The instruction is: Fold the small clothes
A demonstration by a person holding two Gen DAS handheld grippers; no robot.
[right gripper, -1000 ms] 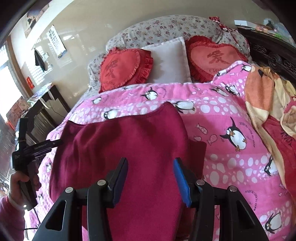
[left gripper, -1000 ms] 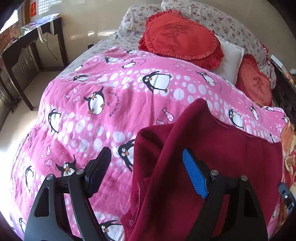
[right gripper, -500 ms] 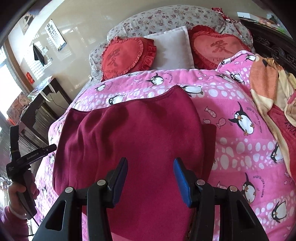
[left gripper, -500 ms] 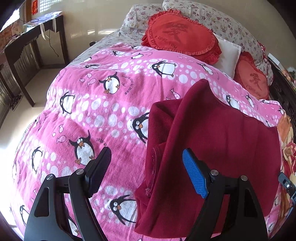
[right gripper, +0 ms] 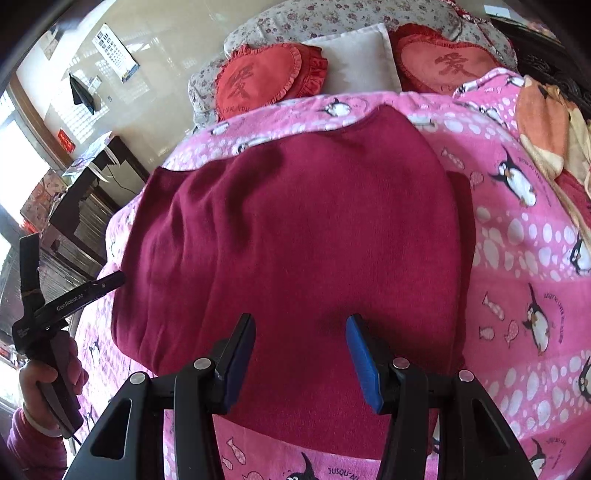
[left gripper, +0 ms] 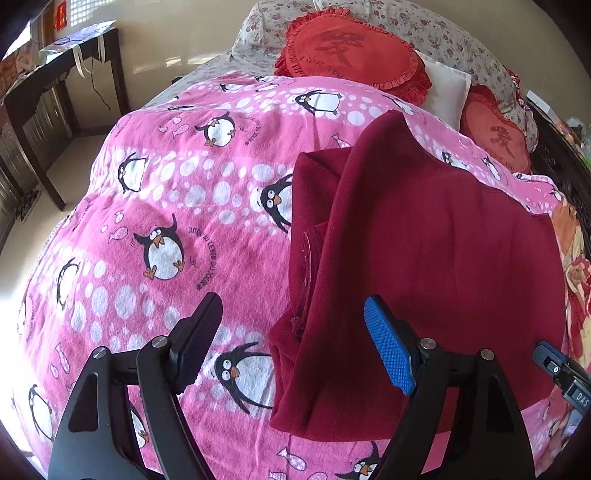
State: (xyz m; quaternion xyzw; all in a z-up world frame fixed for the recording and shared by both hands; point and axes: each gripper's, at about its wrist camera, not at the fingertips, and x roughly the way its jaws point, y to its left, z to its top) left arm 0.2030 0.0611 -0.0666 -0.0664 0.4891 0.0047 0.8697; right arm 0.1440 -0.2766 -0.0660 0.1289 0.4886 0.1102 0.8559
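- Hovering over bed: left gripper [left gripper: 291, 347], jaws wide apart, nothing between; right gripper [right gripper: 301, 356], jaws part-open, also empty, not touching cloth.
- Maroon garment [right gripper: 295, 236] lies flat on pink penguin blanket [left gripper: 177, 206], partly folded; in left view it fills 3 o'clock side, a folded layer [left gripper: 314, 192] showing at its left edge.
- Blanket covers whole surface, wrinkled.
- Orange-patterned cloth [right gripper: 543, 122] at 2 o'clock, right view.
- Farther: red heart cushions [right gripper: 258, 81], white pillow [right gripper: 362, 59], floral pillow [right gripper: 332, 14] at 12.
- Dark wooden desk [left gripper: 48, 96] at 10 o'clock by cream wall, left view.
- No containers seen.
- Person's hand [right gripper: 51, 373] grips left tool's handle at 8 o'clock, right view.
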